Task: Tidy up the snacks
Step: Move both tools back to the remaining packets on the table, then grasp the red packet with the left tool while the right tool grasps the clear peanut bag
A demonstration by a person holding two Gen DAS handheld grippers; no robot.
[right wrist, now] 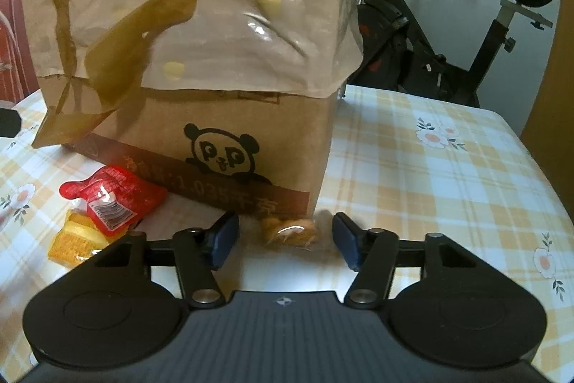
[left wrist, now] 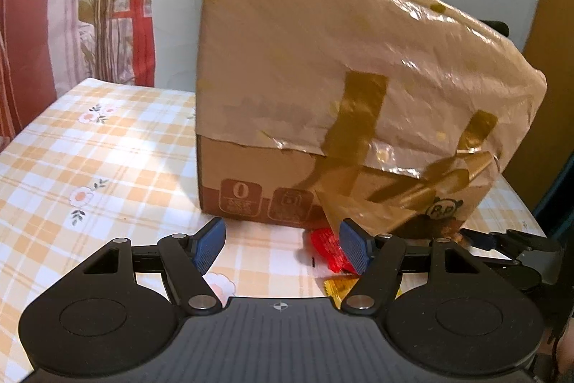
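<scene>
While both pairs of blue-padded fingers stand spread wide and grip nothing, the right gripper (right wrist: 285, 241) frames a golden-brown clear-wrapped snack (right wrist: 290, 231) lying on the bench (right wrist: 448, 174) at the foot of the cardboard box (right wrist: 229, 146). The left gripper (left wrist: 281, 246) hovers low, its right finger (left wrist: 353, 248) overlapping a red snack packet (left wrist: 328, 248); a yellow packet (left wrist: 339, 288) lies just nearer the camera. In the right wrist view the red packet rests partly on the yellow one, left of the fingers. A wrinkled tan bag (left wrist: 358, 60) with brown handles covers the box's upper part. Behind the bench stands an exercise bike (right wrist: 448, 34).
</scene>
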